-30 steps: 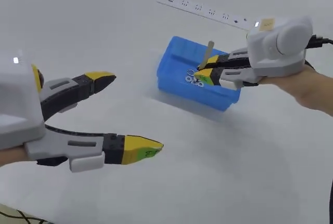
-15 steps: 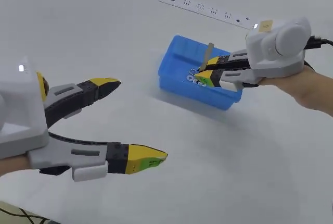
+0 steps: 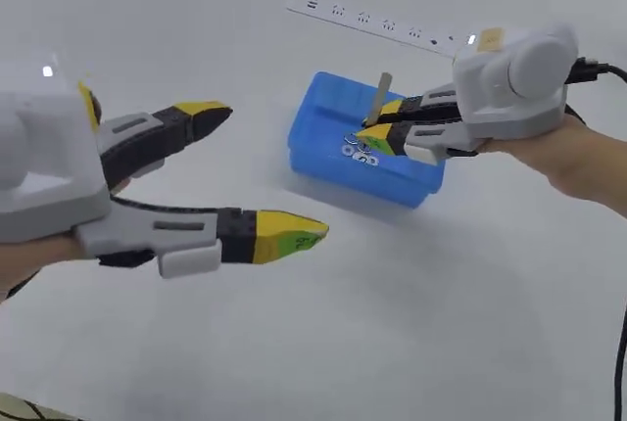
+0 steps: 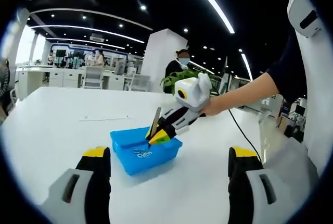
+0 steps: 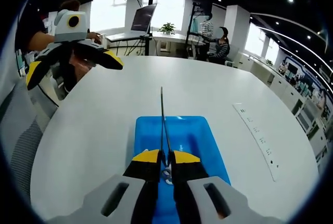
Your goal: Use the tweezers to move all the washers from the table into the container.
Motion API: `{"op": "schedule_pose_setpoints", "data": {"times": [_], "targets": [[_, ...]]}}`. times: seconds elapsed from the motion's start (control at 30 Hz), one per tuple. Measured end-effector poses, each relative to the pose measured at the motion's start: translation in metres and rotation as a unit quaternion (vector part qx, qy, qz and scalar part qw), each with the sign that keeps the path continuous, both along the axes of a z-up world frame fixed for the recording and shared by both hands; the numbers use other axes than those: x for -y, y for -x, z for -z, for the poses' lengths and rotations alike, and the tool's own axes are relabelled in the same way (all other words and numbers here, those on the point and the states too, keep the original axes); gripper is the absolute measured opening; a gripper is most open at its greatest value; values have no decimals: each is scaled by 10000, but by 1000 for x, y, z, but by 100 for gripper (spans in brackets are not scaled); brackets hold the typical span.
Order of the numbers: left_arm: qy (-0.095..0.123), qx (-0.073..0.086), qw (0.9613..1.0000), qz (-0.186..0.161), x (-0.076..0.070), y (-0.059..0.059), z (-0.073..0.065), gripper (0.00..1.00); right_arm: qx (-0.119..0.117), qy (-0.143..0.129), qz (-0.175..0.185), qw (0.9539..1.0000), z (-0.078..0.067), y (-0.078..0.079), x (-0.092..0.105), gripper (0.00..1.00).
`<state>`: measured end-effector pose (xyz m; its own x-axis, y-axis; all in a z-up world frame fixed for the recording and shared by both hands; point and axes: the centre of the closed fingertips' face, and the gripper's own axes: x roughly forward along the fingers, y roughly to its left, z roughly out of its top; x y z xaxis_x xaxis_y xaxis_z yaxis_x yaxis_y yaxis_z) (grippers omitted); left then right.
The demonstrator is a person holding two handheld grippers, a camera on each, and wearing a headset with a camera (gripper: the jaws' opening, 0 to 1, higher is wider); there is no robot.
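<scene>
On the left, the left gripper [image 3: 269, 171] is hovering above the white counter [image 3: 294, 343] with its yellow-tipped jaws spread wide and nothing between them. It is pointing across the counter toward the blue container [image 3: 323, 117], well apart from it. In the left gripper view its two jaws are framing the container [image 4: 122, 140] from a distance.

In the middle, the container is sitting flat on the counter. A small cluster of metal washers [image 3: 361, 152] is lying inside it, toward its near wall, and the left gripper view is showing them on its floor [image 4: 141, 152].

Over the container, the tweezers [image 3: 382, 98] are standing nearly upright, their upper end rising above the jaws that are holding them. Their lower end is dipping toward the washers, but the jaws are hiding the tips, so I cannot tell whether they are carrying a washer. In the right gripper view the tweezers [image 5: 162, 120] are showing as a thin line over the container [image 5: 203, 140].

On the right, the right gripper [image 3: 377, 132] is reaching in over the container's right half, its jaws pressed together on the tweezers. A hand is gripping its grey body and a black cable [image 3: 607, 73] is trailing off its back.

Behind the container, a white power strip [image 3: 377, 23] is lying on the counter, running toward the right.
</scene>
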<state>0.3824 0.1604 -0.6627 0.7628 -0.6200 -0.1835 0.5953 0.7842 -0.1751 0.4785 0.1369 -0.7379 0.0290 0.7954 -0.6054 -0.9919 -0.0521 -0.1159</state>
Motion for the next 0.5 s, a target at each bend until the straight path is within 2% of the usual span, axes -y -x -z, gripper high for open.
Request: {"op": "schedule_pose_setpoints", "data": {"times": [0.1,0.13,0.17,0.2,0.23,0.27,0.3,0.33,0.4,0.47,0.5], "targets": [[-245,-25,9992,311,7,-16,3,98,55,23,-16,10000,-2,0,2,8],[-385,2,9980,495,12,-23,2,96,65,30,-15,10000,-3,0,3,8],[-466,82,9970,620,17,-29,0,92,72,41,-9,10000,-4,0,4,8],[-803,369,9940,648,17,-40,-5,87,87,48,-17,9999,-4,0,6,8],[-1072,556,9904,672,17,-47,-8,81,100,55,-26,9999,-5,0,7,8],[-1162,583,9885,775,21,-51,-9,76,118,64,-35,9999,-6,1,8,8],[-1005,483,9897,900,27,-57,-12,75,123,67,-42,9999,-6,1,9,8],[-933,465,9903,914,30,-62,-14,75,129,73,-52,9999,-6,1,10,8],[-1083,616,9863,1084,36,-71,-20,71,173,113,-91,9997,-6,2,12,8],[-1210,624,9829,1244,44,-75,-22,66,171,121,-105,9997,-6,3,13,8],[-1324,716,9800,1301,47,-78,-23,66,168,116,-106,9997,-6,4,13,8]]}}
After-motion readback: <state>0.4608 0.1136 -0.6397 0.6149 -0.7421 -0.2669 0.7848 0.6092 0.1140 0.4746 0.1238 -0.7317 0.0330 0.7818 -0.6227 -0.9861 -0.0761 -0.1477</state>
